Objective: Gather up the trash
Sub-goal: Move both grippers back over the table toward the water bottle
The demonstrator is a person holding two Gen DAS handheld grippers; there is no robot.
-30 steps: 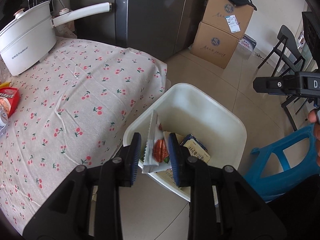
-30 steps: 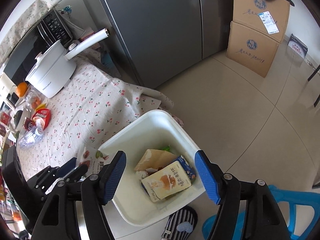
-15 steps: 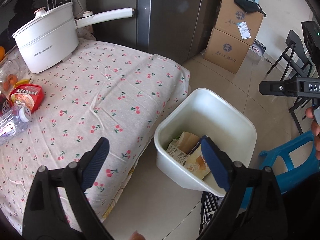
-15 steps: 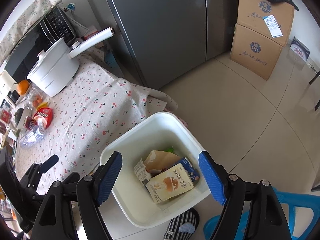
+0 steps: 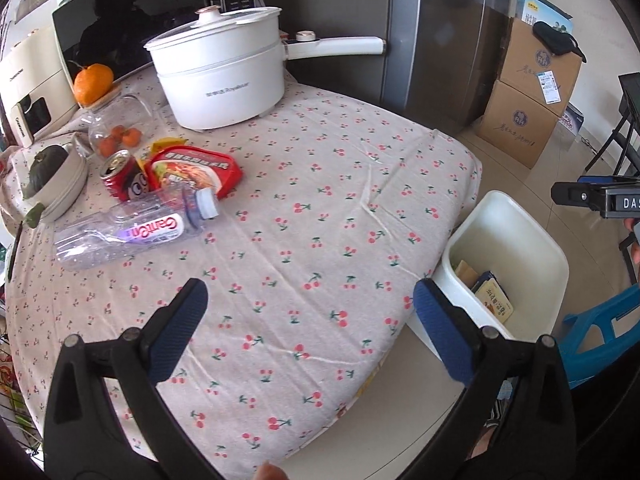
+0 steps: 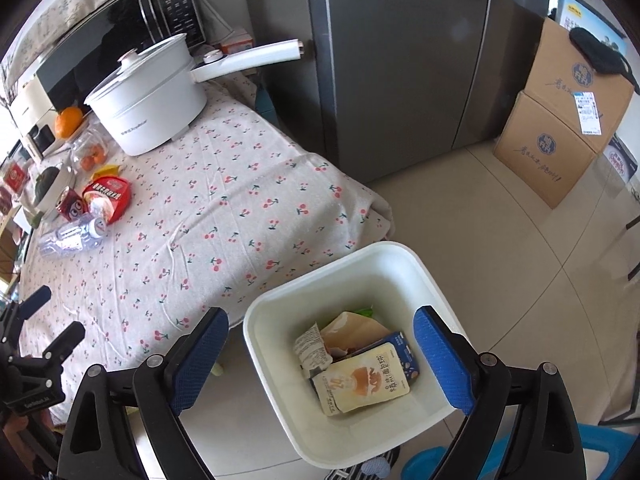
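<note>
Currently, the remaining trash sits in a cluster at the far left of the surface [image 5: 320, 208], which is covered in a cherry-print cloth: a clear bottle [image 5: 132, 232] lying on its side, a red can [image 5: 120, 176] upright just behind it, and a red tray [image 5: 192, 170] touching the bottle's cap end. The bottle's long axis runs roughly left to right across the left view, cap toward the right. The left hand-held gripper [image 5: 308, 328] hovers over the near part of the surface, jaws spread wide and holding nothing; the bottle lies ahead of it and to its left, well apart. The right hand-held gripper [image 6: 320, 360] is also wide and empty, poised above the white bin [image 6: 420, 264], which stands on the floor just beside the surface's corner and already holds several wrappers [image 6: 360, 380]. Judging by position, the left hand is nearer the cluster. A white pot [image 5: 220, 80] and an orange [image 5: 93, 82] stand farther back.
</note>
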